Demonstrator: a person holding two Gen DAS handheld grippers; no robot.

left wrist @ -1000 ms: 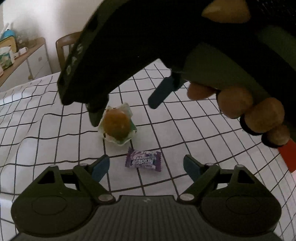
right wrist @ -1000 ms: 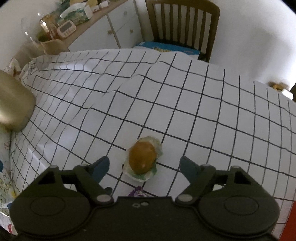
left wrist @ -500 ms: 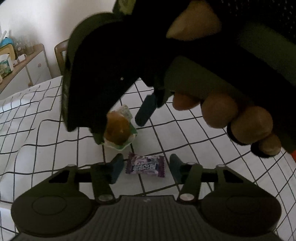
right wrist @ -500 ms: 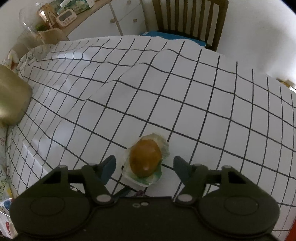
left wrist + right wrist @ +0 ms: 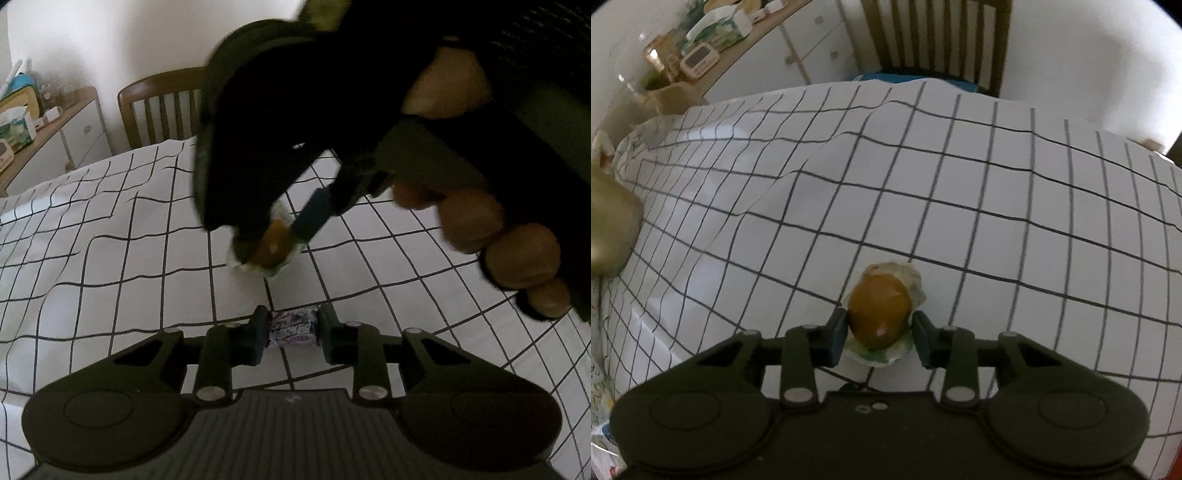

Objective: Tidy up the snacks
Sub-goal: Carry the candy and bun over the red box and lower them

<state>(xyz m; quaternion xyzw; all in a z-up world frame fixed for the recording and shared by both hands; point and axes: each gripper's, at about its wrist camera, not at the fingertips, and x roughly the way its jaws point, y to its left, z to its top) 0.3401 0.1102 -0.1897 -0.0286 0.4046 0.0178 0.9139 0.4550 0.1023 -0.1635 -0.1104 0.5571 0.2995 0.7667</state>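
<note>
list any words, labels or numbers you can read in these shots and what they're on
Purple candy wrapper, between the left gripper fingers: pale printed lettering, too blurred to read.
Tissue pack on the sideboard: print too small to read.
Small clock-like device beside it: face too small to read.
Wrapped brown pastry in the right gripper: no readable text.

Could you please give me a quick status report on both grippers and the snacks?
Left hand-held gripper shut on purple candy. Right hand-held gripper closing around wrapped bun; contact unclear. Nothing blocking on checked tablecloth.
</note>
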